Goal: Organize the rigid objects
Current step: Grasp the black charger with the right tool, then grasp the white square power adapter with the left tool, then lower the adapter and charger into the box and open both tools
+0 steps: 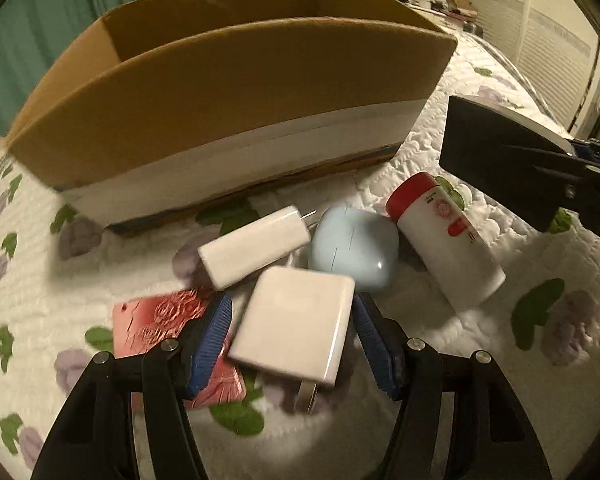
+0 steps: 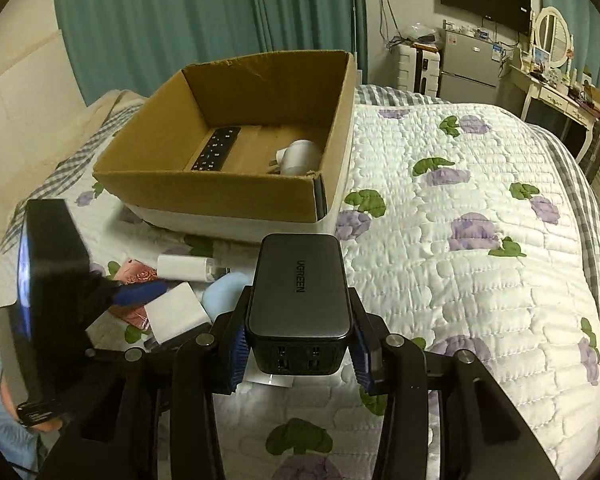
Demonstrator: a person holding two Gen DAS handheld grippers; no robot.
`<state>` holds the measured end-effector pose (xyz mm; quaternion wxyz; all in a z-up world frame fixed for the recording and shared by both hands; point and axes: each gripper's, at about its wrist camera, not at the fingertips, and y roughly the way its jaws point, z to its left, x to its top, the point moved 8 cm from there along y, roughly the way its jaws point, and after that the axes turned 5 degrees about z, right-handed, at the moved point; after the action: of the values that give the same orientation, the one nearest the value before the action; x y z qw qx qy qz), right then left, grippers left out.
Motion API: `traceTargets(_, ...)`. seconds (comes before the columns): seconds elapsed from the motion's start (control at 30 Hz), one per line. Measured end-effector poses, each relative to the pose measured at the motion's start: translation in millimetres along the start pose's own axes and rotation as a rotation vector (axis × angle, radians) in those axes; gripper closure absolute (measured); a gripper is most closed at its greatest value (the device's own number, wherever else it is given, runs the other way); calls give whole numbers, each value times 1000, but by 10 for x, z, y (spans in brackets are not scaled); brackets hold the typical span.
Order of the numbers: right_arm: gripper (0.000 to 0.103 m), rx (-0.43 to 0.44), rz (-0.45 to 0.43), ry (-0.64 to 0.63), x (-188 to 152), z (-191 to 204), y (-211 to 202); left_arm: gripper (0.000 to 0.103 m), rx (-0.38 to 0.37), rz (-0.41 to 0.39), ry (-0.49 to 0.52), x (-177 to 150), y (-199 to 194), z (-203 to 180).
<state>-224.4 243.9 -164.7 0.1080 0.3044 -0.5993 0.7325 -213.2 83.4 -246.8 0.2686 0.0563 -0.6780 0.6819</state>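
We are carrying a black charger (image 2: 300,304) clamped between the jaws of our right gripper (image 2: 298,354), and we judge the sound course is keeping it level while bringing it above the cardboard box (image 2: 204,192) before letting go, clear of the near wall and of the remote (image 2: 217,149) and white plug (image 2: 300,156) already lying inside. Our left gripper (image 1: 292,346) is standing with its jaws apart around a white square adapter (image 1: 296,322) on the quilt (image 2: 460,240), pads on either side, seemingly not yet pressing. Near it are lying a second white adapter (image 1: 256,244), a pale blue case (image 1: 354,250), a red-capped bottle (image 1: 446,240) and a pink tin (image 1: 160,320).
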Motion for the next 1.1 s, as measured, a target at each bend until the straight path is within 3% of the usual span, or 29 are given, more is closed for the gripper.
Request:
traceTargets(0.27, 61, 20, -24, 3, 2, 17, -72, 47, 42, -24, 7, -82, -107, -72)
traceTargets(0.53, 61, 46, -72, 0, 61, 68, -271, 50, 63, -117, -94, -87, -737, -17)
traceTargets(0.8, 61, 25, -185, -64, 461, 222, -732, 50, 70, -248, -144, 315, -1348, 274)
traceTargets(1.1, 61, 33, -312, -95, 1318, 367, -976, 50, 121, -378, -188, 1033, -1743, 616)
